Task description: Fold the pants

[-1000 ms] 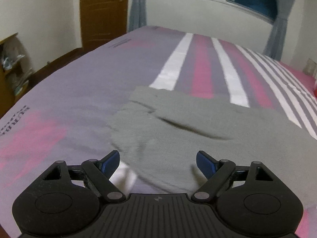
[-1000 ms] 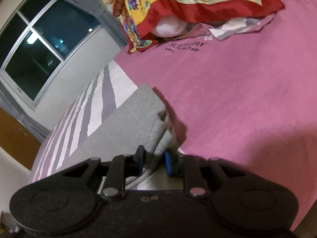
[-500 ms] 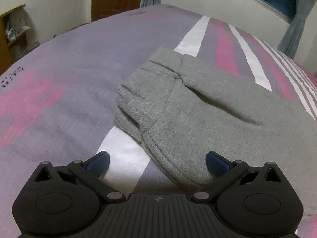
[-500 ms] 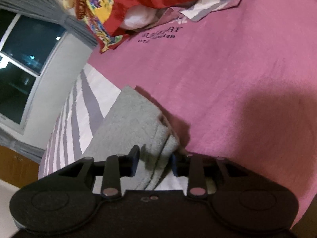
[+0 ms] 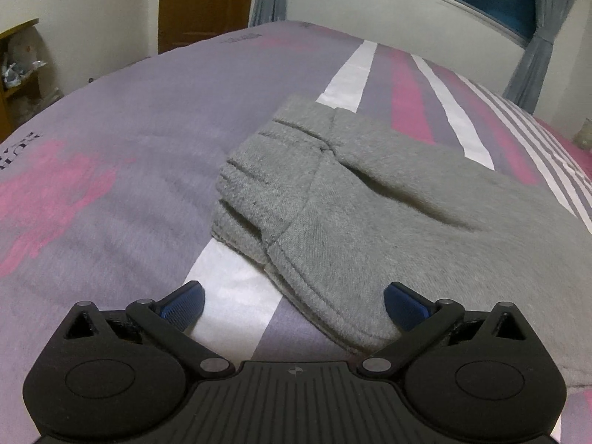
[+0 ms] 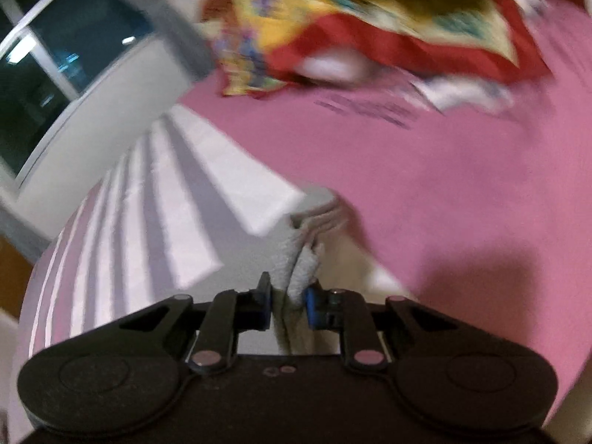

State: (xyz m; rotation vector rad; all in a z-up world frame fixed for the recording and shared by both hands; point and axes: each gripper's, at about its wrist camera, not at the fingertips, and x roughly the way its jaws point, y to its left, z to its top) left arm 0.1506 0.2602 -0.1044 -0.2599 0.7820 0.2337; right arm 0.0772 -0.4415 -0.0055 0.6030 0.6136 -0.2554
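Looking along my left hand-held gripper (image 5: 294, 301), I see its blue pads (image 5: 183, 305) spread wide, one on each side of the near hem of the grey pants (image 5: 370, 229), gripping nothing. The pants lie folded on the bed (image 5: 129, 155), across a white stripe of the purple, pink and white striped cover. The left pad sits over the white stripe just beside the fabric edge; the right pad is against or just over the grey cloth, and I cannot tell if it touches.

On my right hand-held gripper (image 6: 288, 301), the jaws stand narrow, pinching a bunched grey edge of the pants (image 6: 296, 262) between the blue pads. This view is blurred. Beyond the grip the pink part of the cover spreads out, with a red and yellow patterned cloth (image 6: 370, 22) heaped at the far end.

Writing: dark capital letters are printed at the cover's left edge (image 5: 14, 155) in the left view, cut off, so I cannot read the word. Another dark printed line (image 6: 366, 109) in the right view is too smeared to read. A small round logo (image 5: 294, 370) marks the left gripper body.
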